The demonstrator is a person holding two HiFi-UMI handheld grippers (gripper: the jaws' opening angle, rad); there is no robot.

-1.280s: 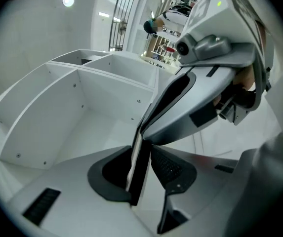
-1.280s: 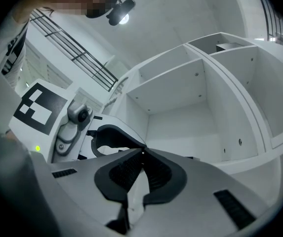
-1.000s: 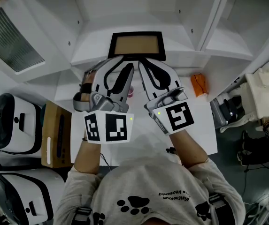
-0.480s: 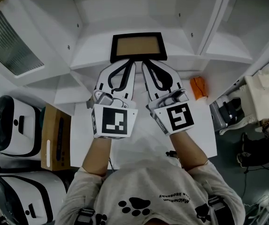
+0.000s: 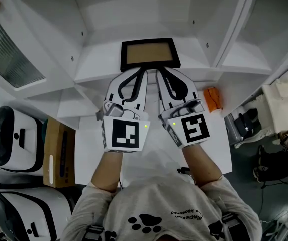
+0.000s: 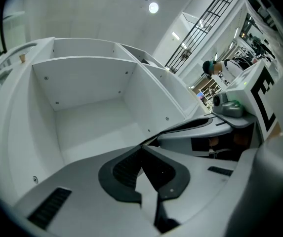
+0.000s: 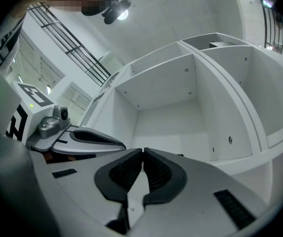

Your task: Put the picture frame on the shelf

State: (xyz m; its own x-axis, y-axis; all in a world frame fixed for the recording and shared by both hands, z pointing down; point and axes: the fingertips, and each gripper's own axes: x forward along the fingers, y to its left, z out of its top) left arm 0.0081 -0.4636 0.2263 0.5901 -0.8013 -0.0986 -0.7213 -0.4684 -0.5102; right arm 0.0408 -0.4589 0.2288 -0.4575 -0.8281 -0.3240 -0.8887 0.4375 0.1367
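In the head view the frame [image 5: 150, 54] seemed to lie flat on the shelf [image 5: 96, 64], at the mouth of the middle compartment, so the placing looked all but done. The left hand-held gripper [image 5: 142, 73] and right hand-held gripper [image 5: 159, 73] sat side by side, tips at the frame's near edge; contact was unclear. The next move likely called for a straight pull back. An orange thing [image 5: 213, 98] lay on the worktop [image 5: 91, 144] to the right and a box [image 5: 59, 152] to the left, both well apart. In the left gripper view the left hand-held gripper [image 6: 142, 147] had its jaws together, empty, with only bare compartment beyond. In the right gripper view the right hand-held gripper [image 7: 142, 151] was likewise closed on nothing, with no obstacle ahead.
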